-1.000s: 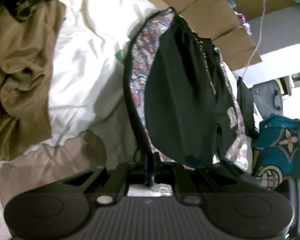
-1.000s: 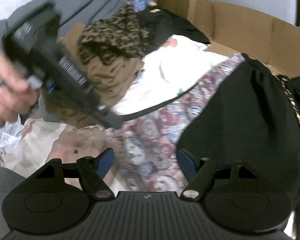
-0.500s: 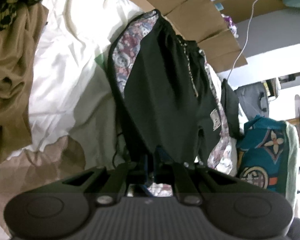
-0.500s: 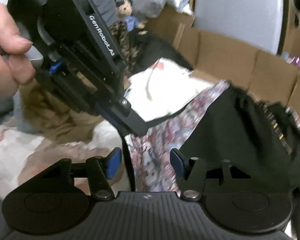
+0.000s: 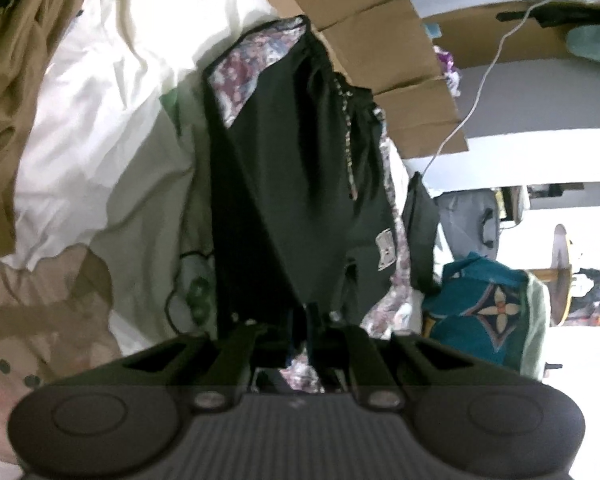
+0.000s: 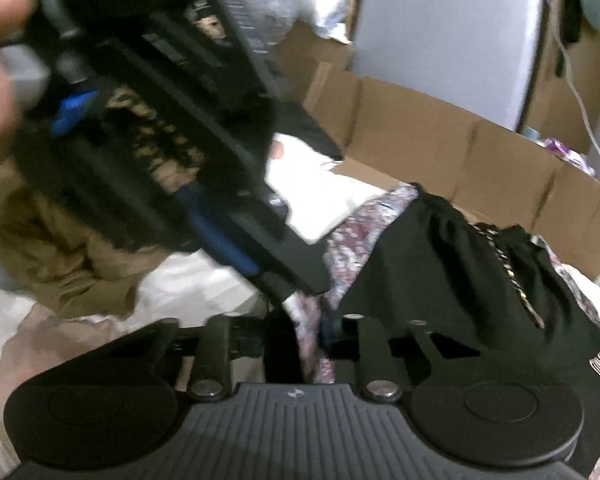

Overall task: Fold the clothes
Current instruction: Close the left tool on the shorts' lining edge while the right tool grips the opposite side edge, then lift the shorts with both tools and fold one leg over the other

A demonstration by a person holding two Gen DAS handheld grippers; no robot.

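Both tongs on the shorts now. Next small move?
Probably draw the right tongs sideways away from the left tongs to tension the edge. Both look shut on the black floral-lined shorts, pinching almost together, so the fabric hangs bunched.

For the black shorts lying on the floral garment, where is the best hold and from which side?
Probably the gathered waistband of the black shorts, from the cardboard wall side: it is bunched and raised off the floral garment, so a hand-held gripper finger could slip under without catching the fabric below.
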